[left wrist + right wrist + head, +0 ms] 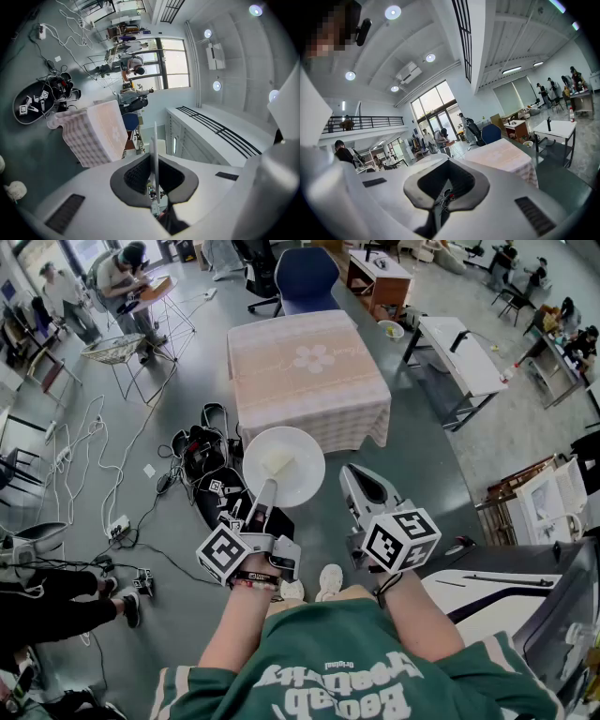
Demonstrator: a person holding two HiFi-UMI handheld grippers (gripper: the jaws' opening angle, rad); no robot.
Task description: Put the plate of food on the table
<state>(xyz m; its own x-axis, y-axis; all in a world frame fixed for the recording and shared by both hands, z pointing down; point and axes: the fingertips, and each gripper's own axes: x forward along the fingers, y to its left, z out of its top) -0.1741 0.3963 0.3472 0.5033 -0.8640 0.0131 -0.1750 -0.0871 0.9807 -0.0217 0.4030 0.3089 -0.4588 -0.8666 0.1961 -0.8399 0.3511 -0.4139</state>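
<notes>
Left tongs (267,489): clenched on the near rim of the plate; in the left gripper view (154,176) the rim stands edge-on between the pads.
Plate (298,448): white, frame centre, held in the air over the floor, just below the table's near edge.
Food (278,463): one pale piece near the plate's middle.
Table (309,381): upper centre, pale checked cloth.
Right tongs (356,474): jaws together, empty, right of the plate and not touching it.

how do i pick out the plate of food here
Find the pink-clothed square table on the grey floor. Before its near edge the left gripper clamps a plate by the rim. Unlike the dark bags below, it is round and white, holding pale food.
</notes>
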